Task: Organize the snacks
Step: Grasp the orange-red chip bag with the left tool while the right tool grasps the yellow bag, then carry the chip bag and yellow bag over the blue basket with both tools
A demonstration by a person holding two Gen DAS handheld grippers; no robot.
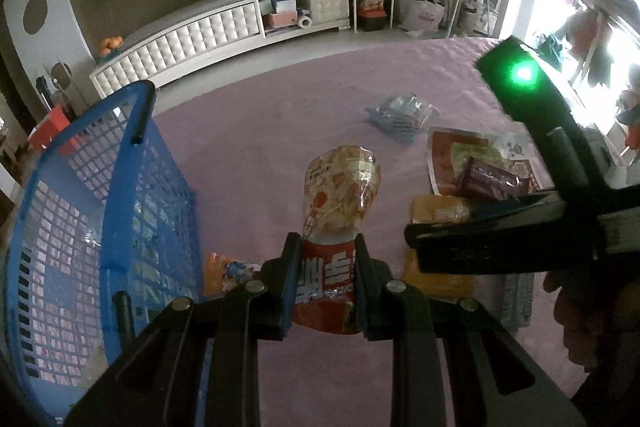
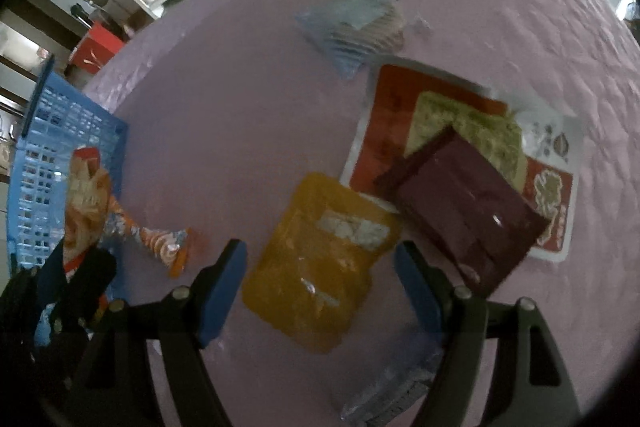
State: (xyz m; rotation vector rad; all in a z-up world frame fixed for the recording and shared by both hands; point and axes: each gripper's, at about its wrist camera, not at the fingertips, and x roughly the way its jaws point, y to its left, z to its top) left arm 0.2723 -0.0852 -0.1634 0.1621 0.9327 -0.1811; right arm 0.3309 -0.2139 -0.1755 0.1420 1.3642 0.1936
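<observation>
My left gripper (image 1: 325, 247) is shut on a red and clear chip bag (image 1: 340, 199), held above the pink tablecloth just right of the blue mesh basket (image 1: 120, 195). In the right wrist view the same chip bag (image 2: 86, 195) shows at the far left in front of the blue basket (image 2: 60, 131). My right gripper (image 2: 320, 259) hangs open over a yellow snack pouch (image 2: 320, 259), its blue pads (image 2: 222, 291) on either side and clear of it. A maroon packet (image 2: 464, 211) lies on a large red and green packet (image 2: 404, 119).
A pale blue packet (image 2: 356, 27) lies farther back on the pink tablecloth (image 2: 240, 87). A small orange wrapper (image 2: 164, 243) rests beside the basket. A clear grey packet (image 2: 384, 395) lies near the front edge. A white cabinet (image 1: 192, 43) stands beyond the table.
</observation>
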